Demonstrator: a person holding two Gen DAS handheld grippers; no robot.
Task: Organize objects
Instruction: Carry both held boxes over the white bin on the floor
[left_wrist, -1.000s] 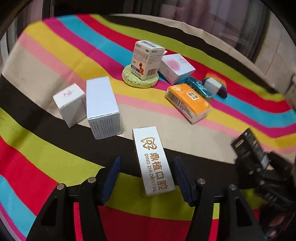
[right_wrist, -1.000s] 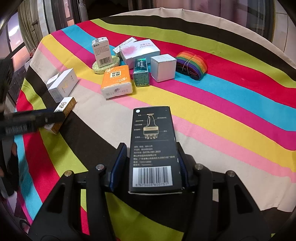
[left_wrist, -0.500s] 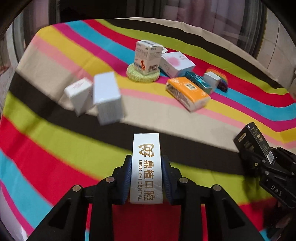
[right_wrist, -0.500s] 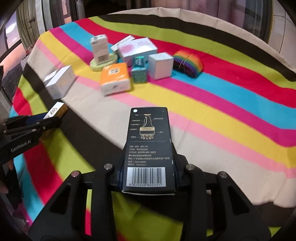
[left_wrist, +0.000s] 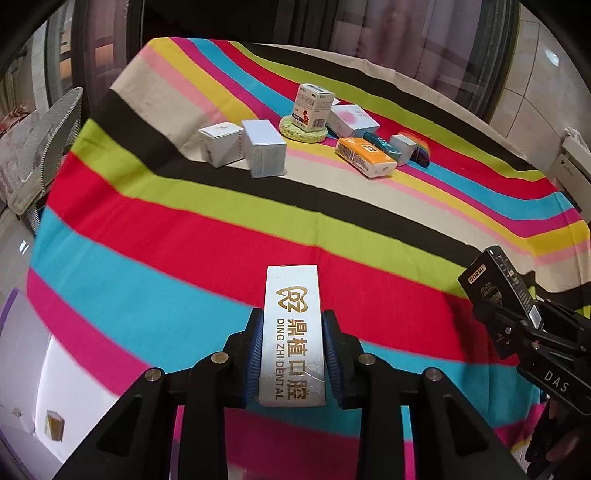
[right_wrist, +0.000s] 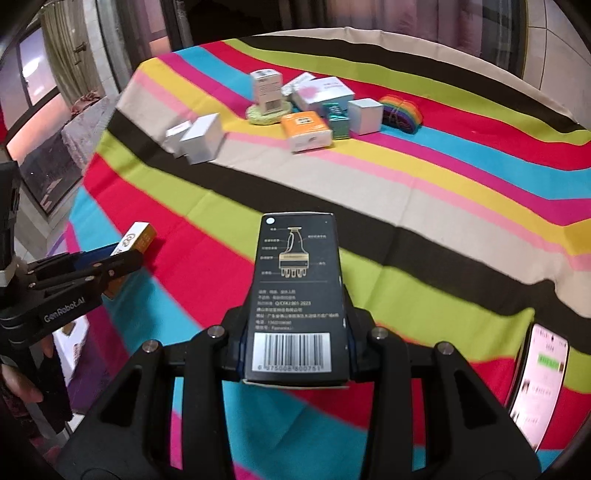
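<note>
Left hand-held gripper (left_wrist: 291, 354) clamps a white dental box (left_wrist: 291, 332), right hand-held gripper (right_wrist: 295, 343) a black box (right_wrist: 297, 295); only the right view catches a lit phone (right_wrist: 541, 384).

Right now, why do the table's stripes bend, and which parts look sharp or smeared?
Left wrist view: fisheye lens bows the striped cloth; the dental box in the left tongs is crisp. Right wrist view: far boxes like the orange box look smeared; the black box stays sharp.
</note>
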